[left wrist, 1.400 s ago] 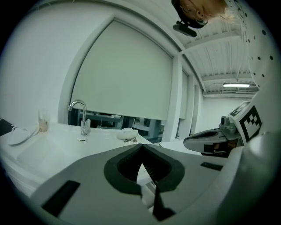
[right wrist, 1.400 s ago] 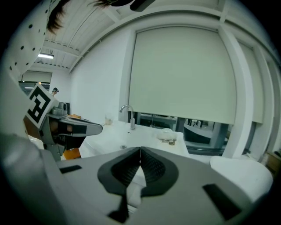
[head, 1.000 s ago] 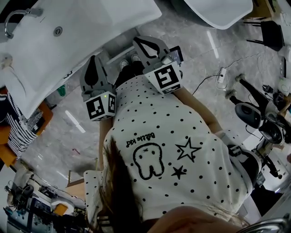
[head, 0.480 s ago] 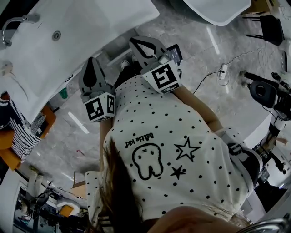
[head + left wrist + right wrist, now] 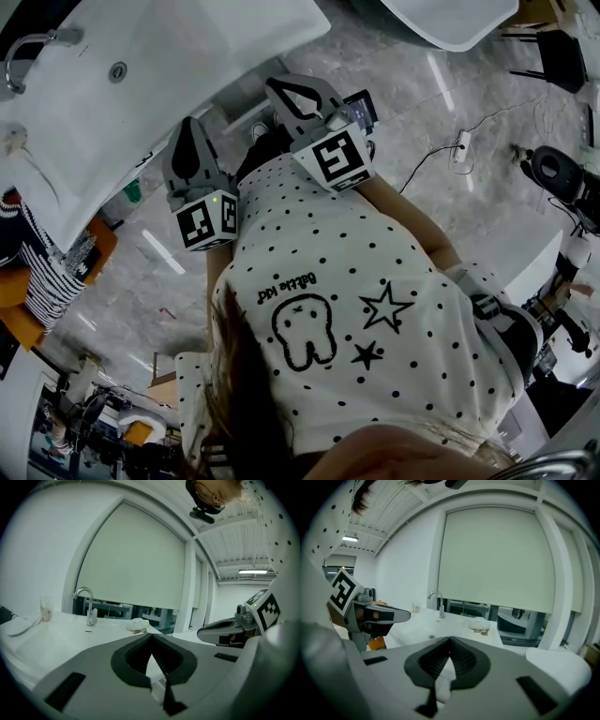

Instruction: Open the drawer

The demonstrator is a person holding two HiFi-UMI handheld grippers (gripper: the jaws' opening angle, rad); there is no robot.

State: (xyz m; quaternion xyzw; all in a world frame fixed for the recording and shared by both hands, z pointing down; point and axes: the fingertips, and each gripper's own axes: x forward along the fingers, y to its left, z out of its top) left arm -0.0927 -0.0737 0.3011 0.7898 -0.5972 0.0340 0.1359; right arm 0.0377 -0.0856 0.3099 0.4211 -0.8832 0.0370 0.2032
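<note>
Counter [image 5: 234, 37] lies ahead of left tongs [image 5: 189, 122], right tongs [image 5: 272, 82].

Light was dim, cool and even, with faint shadows. Bright streaks [image 5: 157, 251] glared on the floor [image 5: 394, 122] beside the sink [image 5: 187, 56]. Both gripper views bowed lines above the sink and went black at the corners. The left gripper [image 5: 152, 637] looked soft.

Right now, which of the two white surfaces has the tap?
The upper-left surface in the head view: it carries a tap and drain; the top-right one shows neither.
</note>
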